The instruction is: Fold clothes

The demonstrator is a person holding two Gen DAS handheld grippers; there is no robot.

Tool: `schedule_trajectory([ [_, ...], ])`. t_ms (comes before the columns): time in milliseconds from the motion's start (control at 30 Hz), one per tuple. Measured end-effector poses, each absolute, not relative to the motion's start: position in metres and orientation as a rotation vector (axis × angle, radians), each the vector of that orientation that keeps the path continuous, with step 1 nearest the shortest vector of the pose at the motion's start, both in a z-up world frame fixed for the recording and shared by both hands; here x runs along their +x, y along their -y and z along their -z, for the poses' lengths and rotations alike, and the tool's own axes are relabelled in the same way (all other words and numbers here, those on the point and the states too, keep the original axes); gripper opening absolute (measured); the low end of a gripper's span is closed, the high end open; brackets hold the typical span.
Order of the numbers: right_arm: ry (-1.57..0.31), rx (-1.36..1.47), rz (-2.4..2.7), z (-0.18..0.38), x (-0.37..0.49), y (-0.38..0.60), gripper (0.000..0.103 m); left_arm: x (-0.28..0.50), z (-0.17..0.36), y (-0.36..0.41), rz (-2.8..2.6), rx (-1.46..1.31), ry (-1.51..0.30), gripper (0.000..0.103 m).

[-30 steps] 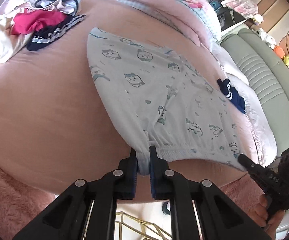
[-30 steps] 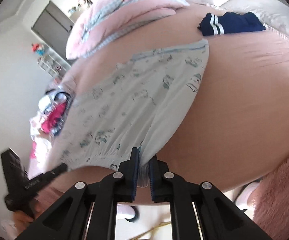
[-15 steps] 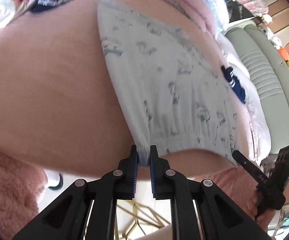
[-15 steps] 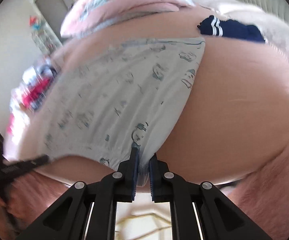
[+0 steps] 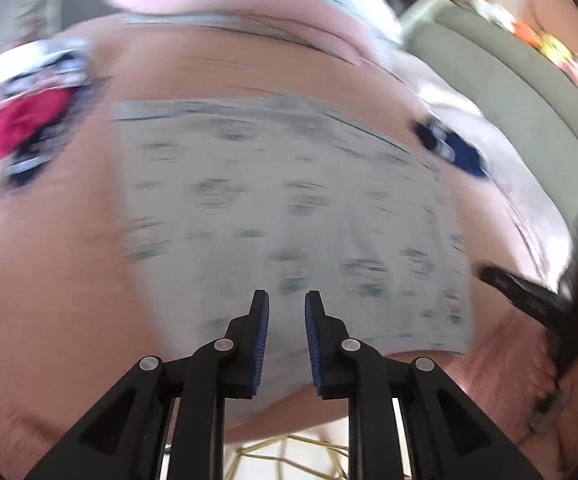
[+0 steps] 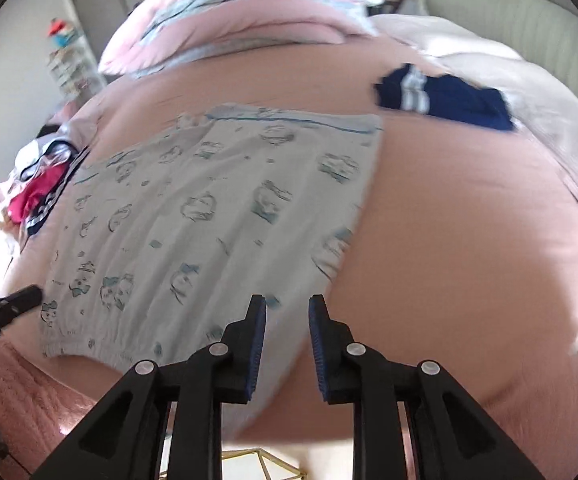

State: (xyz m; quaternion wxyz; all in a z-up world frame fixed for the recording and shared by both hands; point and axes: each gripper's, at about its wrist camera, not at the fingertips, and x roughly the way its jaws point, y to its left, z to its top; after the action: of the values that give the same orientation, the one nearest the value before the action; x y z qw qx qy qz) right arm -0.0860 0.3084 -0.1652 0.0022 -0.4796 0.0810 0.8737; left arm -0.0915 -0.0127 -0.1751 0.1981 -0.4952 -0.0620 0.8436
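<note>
1. Both tools have just let go. The left gripper (image 5: 286, 312) and the right gripper (image 6: 287, 316) each had the elastic waistband of the pale blue-grey printed cotton shorts (image 6: 217, 216) pinched between their blue pads a second ago; their jaws have just been opening, and now each pair stands slightly apart with a clear gap and nothing clamped in it.

2. The shorts now lie spread flat on the salmon-pink bedsheet (image 6: 469, 240), waistband at the near edge of the bed, leg hems toward the pink and blue quilt (image 6: 249, 28). The cloth shows through both gaps, but it lies below the pads rather than between them.

3. For the task, this reads as the laying-out step finished: the garment is flat and released, so a first fold looks ready to begin.

4. A folded navy garment with white stripes (image 6: 445, 94) rests well apart at the far right, and a heap of unfolded red, white and navy clothes (image 6: 33, 188) waits at the left.

5. No brand, label or legible writing appears; the shorts carry only small cartoon figures, blurred in the left wrist view.
</note>
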Motion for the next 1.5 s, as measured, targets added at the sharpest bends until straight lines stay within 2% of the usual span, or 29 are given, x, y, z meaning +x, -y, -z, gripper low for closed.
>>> schedule_trajectory([
  [167,-0.298,-1.537,-2.747,0.183,-0.096,-0.314,0.021,-0.113,0.195,-0.057,-2.309,-1.363,-0.012,0.016],
  [267,-0.361,-1.565,-2.757,0.200,-0.092,-0.306,0.021,-0.121,0.205,-0.075,-2.287,-1.386,0.029,0.016],
  [333,-0.286,-1.587,-2.779,0.204,-0.086,-0.300,0.021,-0.120,0.209,-0.078,-2.306,-1.378,0.054,0.016],
  [400,-0.097,-1.615,-2.749,0.208,-0.086,-0.295,0.021,-0.121,0.214,-0.071,-2.343,-1.396,0.052,0.016],
  [567,-0.219,-1.569,-2.597,0.207,-0.075,-0.327,0.020,-0.125,0.215,-0.037,-2.365,-1.439,0.203,0.010],
  [667,-0.474,-1.530,-2.629,0.200,-0.067,-0.349,0.025,-0.113,0.208,-0.034,-2.328,-1.379,0.271,0.011],
  [800,-0.753,-1.537,-2.657,0.205,-0.069,-0.355,0.049,-0.100,0.203,-0.047,-2.303,-1.294,0.263,0.011],
  [833,-0.761,-1.549,-2.647,0.209,-0.072,-0.353,0.052,-0.100,0.203,-0.051,-2.300,-1.297,0.239,0.011],
  [900,-0.765,-1.556,-2.633,0.214,-0.078,-0.349,0.052,-0.101,0.205,-0.057,-2.295,-1.311,0.199,0.011],
  [967,-0.751,-1.550,-2.636,0.215,-0.082,-0.346,0.049,-0.100,0.206,-0.057,-2.295,-1.315,0.214,0.011],
  [1000,-0.734,-1.555,-2.646,0.214,-0.084,-0.343,0.035,-0.100,0.206,-0.055,-2.296,-1.316,0.224,0.011],
  [1033,-0.720,-1.562,-2.655,0.215,-0.086,-0.340,0.025,-0.100,0.205,-0.053,-2.306,-1.315,0.227,0.011],
  [1067,-0.729,-1.569,-2.665,0.216,-0.087,-0.338,0.022,-0.100,0.204,-0.051,-2.325,-1.309,0.226,0.011],
  [1133,-0.773,-1.591,-2.685,0.217,-0.092,-0.336,0.007,-0.102,0.199,-0.050,-2.366,-1.281,0.236,0.011],
  [1200,-0.676,-1.580,-2.692,0.214,-0.093,-0.330,0.002,-0.107,0.194,-0.044,-2.392,-1.259,0.268,0.011],
  [1300,-0.387,-1.537,-2.668,0.204,-0.088,-0.319,0.001,-0.111,0.195,-0.038,-2.400,-1.278,0.288,0.011],
  [1333,-0.346,-1.532,-2.657,0.203,-0.083,-0.320,0.001,-0.111,0.196,-0.037,-2.399,-1.283,0.289,0.011],
  [1400,-0.323,-1.543,-2.601,0.206,-0.075,-0.330,0.000,-0.110,0.201,-0.035,-2.395,-1.300,0.283,0.011],
  [1500,-0.502,-1.536,-2.558,0.207,-0.070,-0.353,0.000,-0.113,0.222,-0.035,-2.369,-1.399,0.236,0.011],
])
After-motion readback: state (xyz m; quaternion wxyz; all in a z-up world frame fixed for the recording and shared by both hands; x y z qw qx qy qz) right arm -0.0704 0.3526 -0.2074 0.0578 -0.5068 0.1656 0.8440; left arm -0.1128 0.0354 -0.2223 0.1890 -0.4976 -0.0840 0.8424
